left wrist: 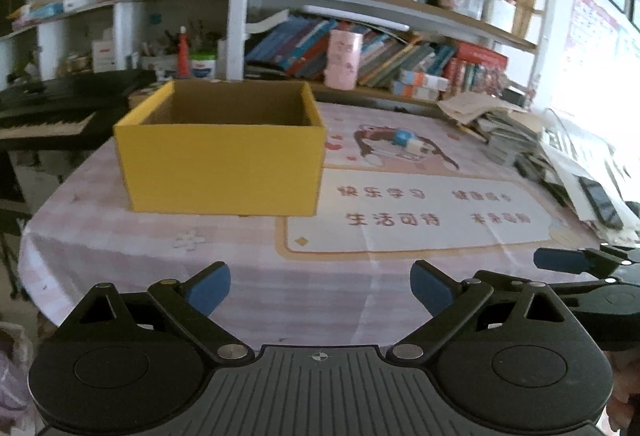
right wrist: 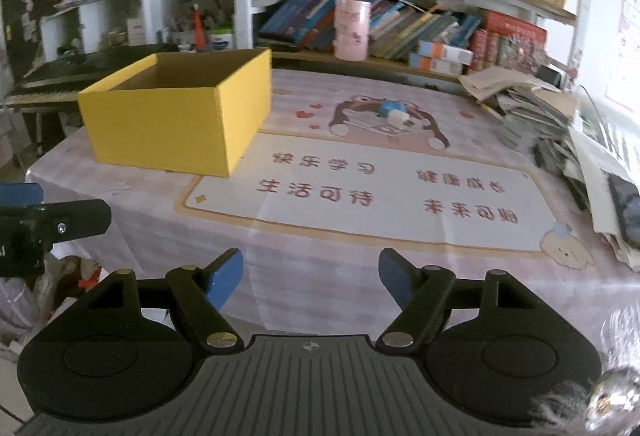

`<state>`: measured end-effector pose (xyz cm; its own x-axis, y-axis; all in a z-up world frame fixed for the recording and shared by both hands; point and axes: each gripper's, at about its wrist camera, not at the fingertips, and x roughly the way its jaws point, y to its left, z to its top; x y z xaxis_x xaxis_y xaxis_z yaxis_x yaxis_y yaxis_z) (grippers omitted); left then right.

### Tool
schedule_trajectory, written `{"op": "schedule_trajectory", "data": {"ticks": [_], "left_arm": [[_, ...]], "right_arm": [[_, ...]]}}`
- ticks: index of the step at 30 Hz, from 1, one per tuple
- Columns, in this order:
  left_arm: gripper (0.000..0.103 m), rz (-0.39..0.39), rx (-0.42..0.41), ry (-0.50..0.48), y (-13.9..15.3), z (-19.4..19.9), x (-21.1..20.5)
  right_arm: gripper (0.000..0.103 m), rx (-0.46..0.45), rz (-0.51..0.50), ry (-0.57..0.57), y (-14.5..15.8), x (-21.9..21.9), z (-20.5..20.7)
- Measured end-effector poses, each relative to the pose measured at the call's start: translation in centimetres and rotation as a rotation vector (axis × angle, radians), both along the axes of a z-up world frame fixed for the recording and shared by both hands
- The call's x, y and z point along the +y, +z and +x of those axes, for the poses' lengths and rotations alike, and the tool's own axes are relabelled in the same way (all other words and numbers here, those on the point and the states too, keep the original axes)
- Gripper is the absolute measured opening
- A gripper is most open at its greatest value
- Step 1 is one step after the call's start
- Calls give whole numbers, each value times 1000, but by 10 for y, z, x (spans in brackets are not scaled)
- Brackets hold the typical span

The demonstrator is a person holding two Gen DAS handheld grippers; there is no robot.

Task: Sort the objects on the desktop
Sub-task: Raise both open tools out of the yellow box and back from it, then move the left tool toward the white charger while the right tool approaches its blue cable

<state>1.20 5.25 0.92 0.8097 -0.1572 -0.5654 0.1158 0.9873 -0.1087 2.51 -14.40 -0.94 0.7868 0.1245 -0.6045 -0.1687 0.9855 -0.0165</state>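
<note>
From my seat the near part of the desk (right wrist: pixel 320 236) lies bare under both sets of jaws, so I can pass freely across the printed mat (right wrist: pixel 360 196). The yellow box (right wrist: pixel 168 124) stands tall at far left, blocking that side, though its top is open. Two small blocks (right wrist: pixel 394 114) sit mid-desk beyond the mat text. The paper pile (right wrist: pixel 560 124) crowds the right edge. The bookshelf (right wrist: pixel 400 28) closes off the back.
</note>
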Motion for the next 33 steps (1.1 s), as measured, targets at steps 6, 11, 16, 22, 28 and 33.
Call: {"op": "schedule_trajectory", "data": {"ticks": [6, 11, 16, 22, 28, 33], "left_arm": [[98, 5, 6, -39, -2, 7, -13], [98, -7, 10, -67, -2, 18, -25], [98, -12, 16, -90, -4, 32, -39], [98, -15, 27, -121, -5, 50, -55], [98, 14, 22, -162, -7, 64, -75], [98, 18, 25, -150, -7, 82, -86]], "right_arm": [[74, 11, -6, -37, -2, -10, 3], [75, 5, -30, -43, -1, -18, 7], [75, 13, -41, -67, -1, -32, 17], [75, 28, -49, -82, -3, -45, 30], [75, 33, -37, -103, -5, -59, 48], [75, 32, -33, -94, -6, -70, 67]]}}
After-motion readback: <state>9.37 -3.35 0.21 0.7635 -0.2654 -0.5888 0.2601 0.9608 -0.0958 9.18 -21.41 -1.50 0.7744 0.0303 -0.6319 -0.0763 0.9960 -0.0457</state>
